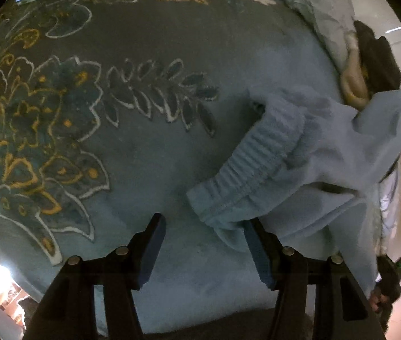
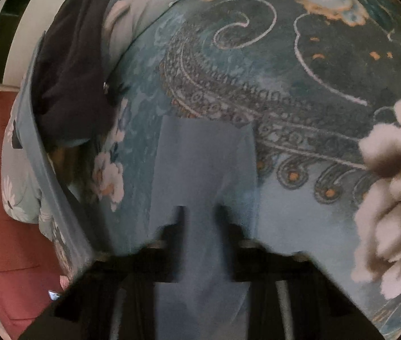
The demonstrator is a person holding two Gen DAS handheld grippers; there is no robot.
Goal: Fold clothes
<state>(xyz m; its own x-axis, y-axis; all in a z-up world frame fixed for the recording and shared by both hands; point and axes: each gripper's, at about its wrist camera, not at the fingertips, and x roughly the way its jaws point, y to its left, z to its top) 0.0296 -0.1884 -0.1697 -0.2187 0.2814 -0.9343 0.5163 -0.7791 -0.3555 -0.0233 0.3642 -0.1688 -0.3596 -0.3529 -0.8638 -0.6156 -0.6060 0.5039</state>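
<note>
A light blue garment (image 1: 299, 164) with a ribbed elastic band lies bunched on the teal floral bedspread (image 1: 158, 42) at the right in the left wrist view. My left gripper (image 1: 203, 226) is open, its right finger touching the band's lower corner, nothing between the jaws. In the right wrist view a flat light blue piece of cloth (image 2: 203, 164) runs between the fingers of my right gripper (image 2: 199, 212), which is shut on it; the frame is blurred.
A dark garment (image 2: 73, 79) and a pale floral cloth (image 2: 132, 14) lie at the bed's edge, also in the left wrist view (image 1: 375, 56). A red leather seat (image 2: 10, 226) stands beside the bed. The other hand's gripper (image 1: 390, 283) shows at lower right.
</note>
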